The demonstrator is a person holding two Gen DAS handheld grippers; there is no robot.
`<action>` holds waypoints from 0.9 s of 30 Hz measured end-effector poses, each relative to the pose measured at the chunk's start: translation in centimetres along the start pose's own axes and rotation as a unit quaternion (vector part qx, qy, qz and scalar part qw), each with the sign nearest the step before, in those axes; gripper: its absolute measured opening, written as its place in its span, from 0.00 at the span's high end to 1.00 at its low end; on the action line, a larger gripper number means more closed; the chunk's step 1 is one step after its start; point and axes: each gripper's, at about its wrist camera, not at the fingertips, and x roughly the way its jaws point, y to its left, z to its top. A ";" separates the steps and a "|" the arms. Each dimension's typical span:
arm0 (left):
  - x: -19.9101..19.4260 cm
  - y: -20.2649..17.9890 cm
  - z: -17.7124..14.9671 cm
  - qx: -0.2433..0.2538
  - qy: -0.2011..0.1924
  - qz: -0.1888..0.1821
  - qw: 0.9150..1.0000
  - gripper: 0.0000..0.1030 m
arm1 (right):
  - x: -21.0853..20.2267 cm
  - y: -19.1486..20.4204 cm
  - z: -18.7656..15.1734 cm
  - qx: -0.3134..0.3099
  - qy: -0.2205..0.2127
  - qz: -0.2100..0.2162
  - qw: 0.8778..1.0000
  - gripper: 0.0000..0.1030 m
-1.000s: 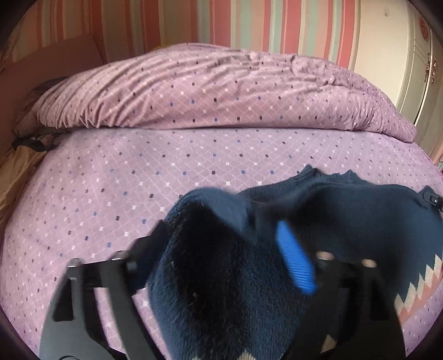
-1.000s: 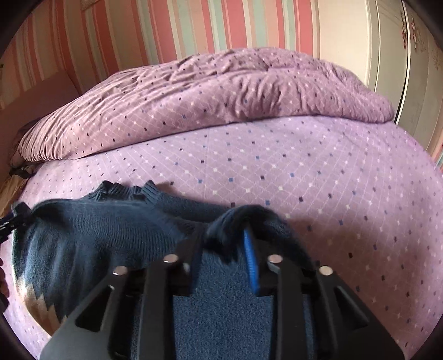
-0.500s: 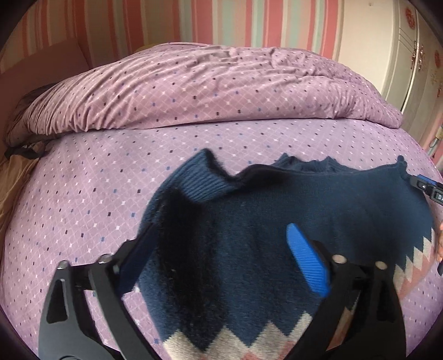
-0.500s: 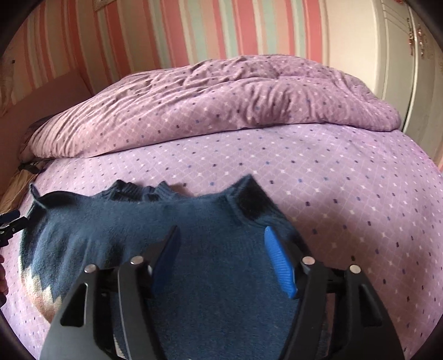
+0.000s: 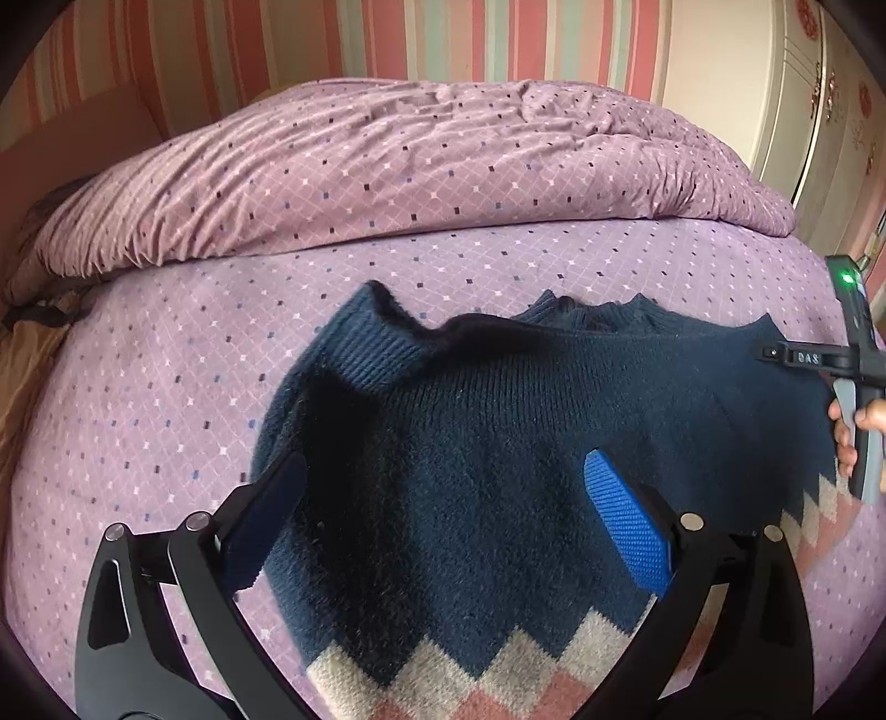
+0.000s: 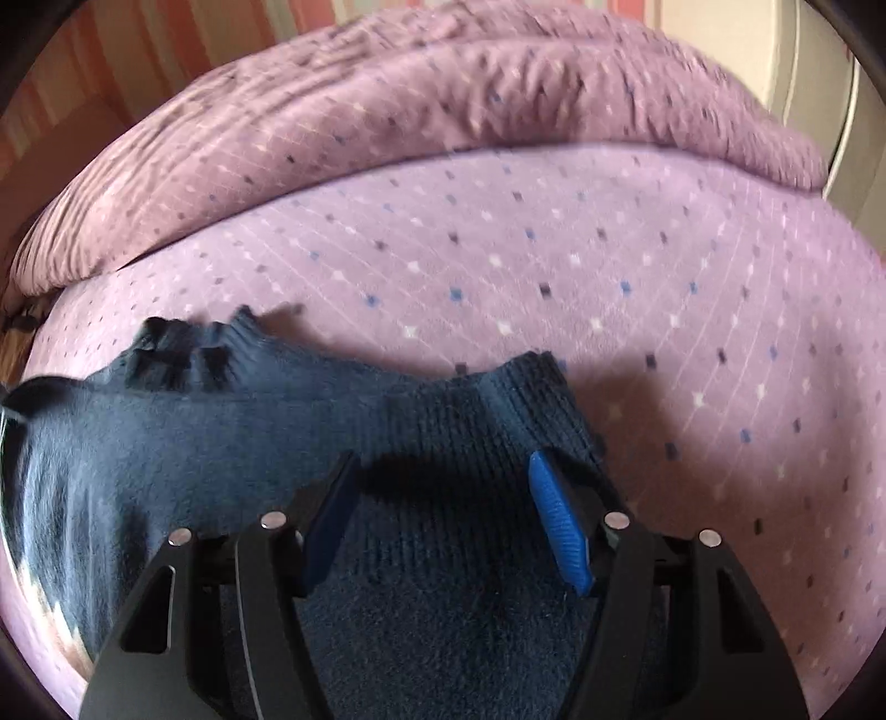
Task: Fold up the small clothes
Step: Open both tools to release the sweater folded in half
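A small navy knit sweater (image 5: 498, 443) with a cream and pink zigzag band (image 5: 498, 675) lies on the purple bed sheet (image 5: 166, 387). Its ribbed cuff end (image 5: 376, 349) lies at its far left. My left gripper (image 5: 443, 498) is open above the sweater's left part, holding nothing. In the right wrist view my right gripper (image 6: 443, 498) is open above the sweater (image 6: 221, 443), by a ribbed cuff (image 6: 531, 399). The right gripper's body (image 5: 847, 360) and the hand holding it show at the left wrist view's right edge.
A bunched purple duvet (image 5: 415, 166) lies across the far side of the bed. A striped wall (image 5: 387, 39) stands behind and a white wardrobe (image 5: 819, 111) at the right. The sheet (image 6: 609, 277) stretches beyond the sweater.
Both grippers let go of the sweater and opened wide. The folded-over sleeve ends now lie on the sweater's body. Both grippers have pulled back a little.
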 end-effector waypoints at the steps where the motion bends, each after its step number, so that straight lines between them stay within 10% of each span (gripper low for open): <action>1: 0.3 0.0 0.2 -0.001 0.000 -0.004 1.000 0.03 | -0.8 0.2 -0.2 -0.006 -0.016 0.006 1.000 0.38; 8: 3.7 -0.5 2.1 -0.009 0.018 -0.018 1.000 0.03 | -7.9 1.6 -2.1 -0.045 -0.088 0.000 0.995 0.32; 19: 12.5 1.3 3.1 -0.022 0.114 -0.042 0.992 0.06 | -10.8 0.6 -6.8 -0.062 -0.077 -0.034 0.995 0.32; 27: 7.5 -1.0 3.2 -0.001 0.059 0.000 0.998 0.05 | -13.0 0.4 -7.1 -0.061 -0.099 -0.044 0.992 0.25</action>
